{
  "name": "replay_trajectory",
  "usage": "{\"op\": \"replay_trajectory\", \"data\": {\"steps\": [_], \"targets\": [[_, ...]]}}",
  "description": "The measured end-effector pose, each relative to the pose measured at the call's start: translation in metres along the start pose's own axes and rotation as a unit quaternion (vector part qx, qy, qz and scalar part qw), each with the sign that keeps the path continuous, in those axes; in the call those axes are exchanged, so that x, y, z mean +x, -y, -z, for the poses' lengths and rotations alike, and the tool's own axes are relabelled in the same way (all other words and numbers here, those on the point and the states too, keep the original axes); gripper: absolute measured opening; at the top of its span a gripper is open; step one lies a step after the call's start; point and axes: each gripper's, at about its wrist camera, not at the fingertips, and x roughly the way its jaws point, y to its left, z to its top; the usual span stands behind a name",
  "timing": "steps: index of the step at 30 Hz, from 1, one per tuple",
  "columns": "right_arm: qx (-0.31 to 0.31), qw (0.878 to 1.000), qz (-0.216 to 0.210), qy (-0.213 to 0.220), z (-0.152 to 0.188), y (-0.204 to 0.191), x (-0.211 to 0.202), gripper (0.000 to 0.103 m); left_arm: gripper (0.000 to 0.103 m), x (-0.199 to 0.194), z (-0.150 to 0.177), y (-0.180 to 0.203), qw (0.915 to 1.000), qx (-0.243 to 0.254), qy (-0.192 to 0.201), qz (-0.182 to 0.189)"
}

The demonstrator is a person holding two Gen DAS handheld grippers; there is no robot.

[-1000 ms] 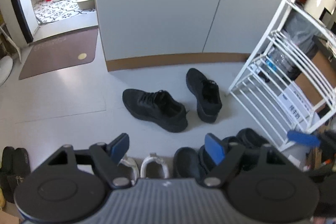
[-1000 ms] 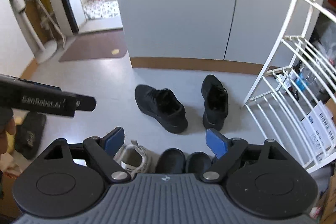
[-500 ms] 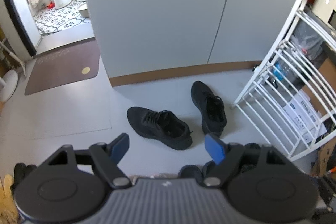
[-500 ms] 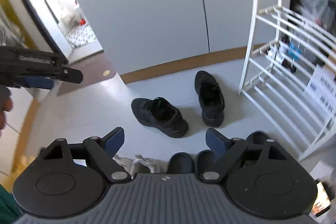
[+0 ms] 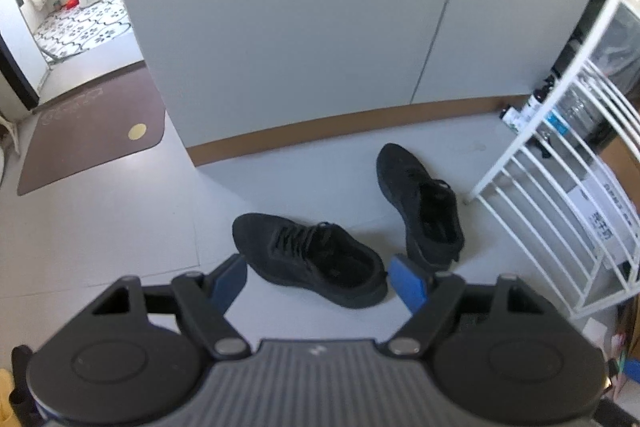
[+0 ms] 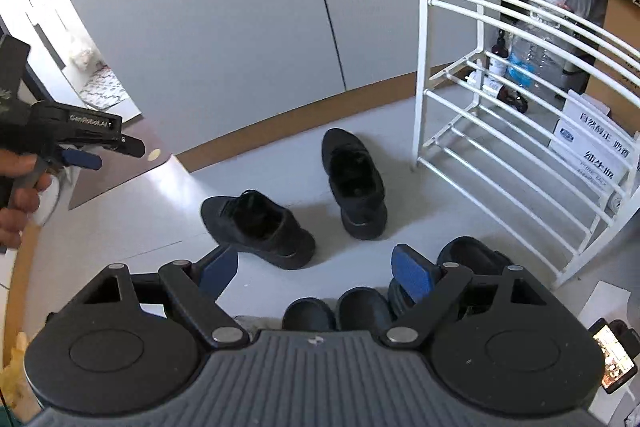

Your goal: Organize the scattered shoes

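Observation:
Two black sneakers lie apart on the grey floor before a grey cabinet. The nearer sneaker [image 5: 308, 259] lies sideways, and the farther sneaker [image 5: 420, 203] points away beside the white shoe rack [image 5: 560, 187]. My left gripper [image 5: 319, 281] hovers open over the nearer sneaker's heel end without touching it. The right gripper [image 6: 315, 271] is open and empty, hanging above the floor short of the nearer sneaker [image 6: 256, 223] and the farther sneaker [image 6: 354, 183]. Dark slippers [image 6: 364, 307] sit just under it. In the right wrist view a hand holds the left gripper [image 6: 116, 155] at the left edge.
The shoe rack [image 6: 500, 131] stands at the right with bottles and a labelled box behind it. Another dark slipper [image 6: 472, 255] lies at the rack's foot. A brown mat [image 5: 92, 131] lies before the bathroom doorway at the left. A phone [image 6: 612, 355] rests at the lower right.
My left gripper came forward and down toward the sneakers; the white shoes and dark slippers slid out of its view. The right gripper rolled and drew nearer the rack. Both stayed open.

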Motion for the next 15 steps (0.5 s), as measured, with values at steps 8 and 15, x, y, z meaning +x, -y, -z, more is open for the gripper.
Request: {"op": "replay_trajectory", "data": {"steps": [8, 15], "targets": [[-0.040, 0.998, 0.004, 0.049, -0.005, -0.016, 0.008, 0.088, 0.077, 0.085, -0.005, -0.018, 0.9999, -0.003, -0.011, 0.011], [-0.011, 0.998, -0.011, 0.053, -0.003, -0.009, 0.062, 0.088, 0.077, 0.168, 0.008, -0.038, 0.9988, -0.018, -0.036, 0.029]]}}
